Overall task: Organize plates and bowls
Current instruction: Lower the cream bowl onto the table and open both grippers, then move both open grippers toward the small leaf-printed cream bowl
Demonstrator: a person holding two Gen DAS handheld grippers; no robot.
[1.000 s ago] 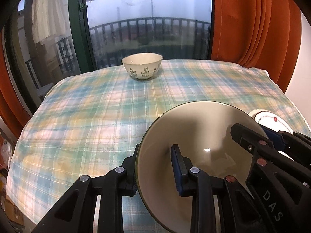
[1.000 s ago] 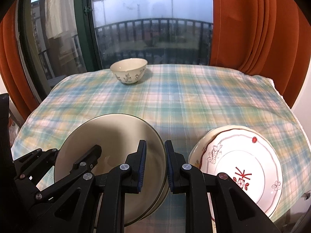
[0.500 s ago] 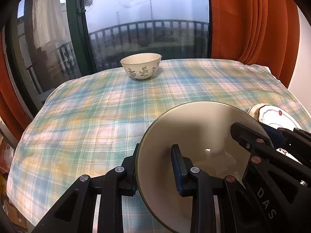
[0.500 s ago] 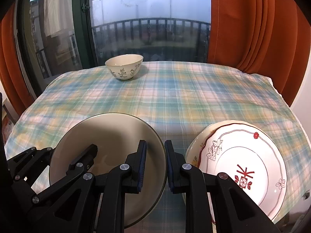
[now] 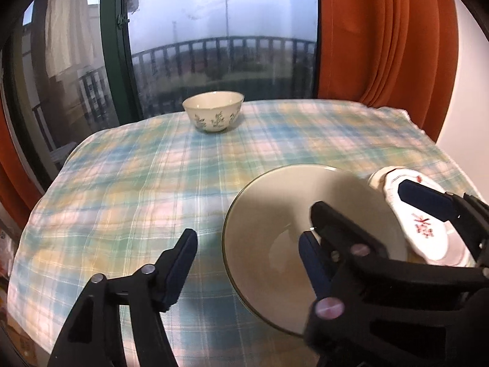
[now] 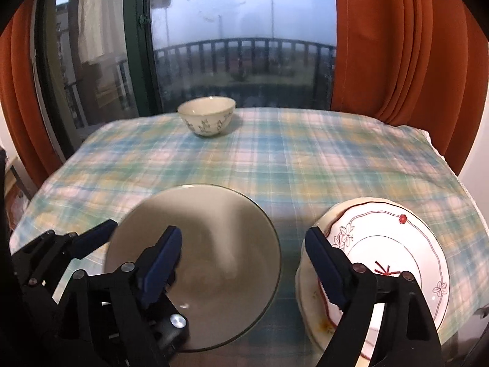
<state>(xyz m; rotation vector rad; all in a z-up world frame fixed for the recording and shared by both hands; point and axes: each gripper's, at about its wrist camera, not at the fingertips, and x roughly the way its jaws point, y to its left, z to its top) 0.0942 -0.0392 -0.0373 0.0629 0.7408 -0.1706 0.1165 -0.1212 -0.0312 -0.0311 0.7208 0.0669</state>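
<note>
- left gripper (image 5: 247, 260): jaws have just been opening and now stand well apart. Near rim of the beige plate (image 5: 275, 214) sits in the gap; neither pad presses on it, so nothing is held.
- right gripper (image 6: 244, 253): jaws have also just been opening, now spread wide. Right edge of the beige plate (image 6: 214, 229) lies between the fingers, with the left pad over the plate's inside and the right pad clear of the rim. No grip.
- In the right wrist view the left gripper (image 6: 134, 238) shows at lower left, its fingers straddling the beige plate's left edge.
- In the left wrist view the right gripper (image 5: 360, 202) comes in from the right, one finger over the beige plate, the other over the white plates.
- beige plate: plain, thin dark rim, lying on the checked tablecloth (image 6: 305, 159) at the near edge of the table.
- stack of white plates (image 6: 382, 244): just to the right of the beige plate, close but with a gap. Top plate has a red line border and flower marks.
- floral bowl (image 6: 206, 119): upright at the far edge of the table, well apart from the plates, in front of the window (image 6: 244, 30).
- orange curtains (image 6: 397, 46) hang at both sides of the window.
</note>
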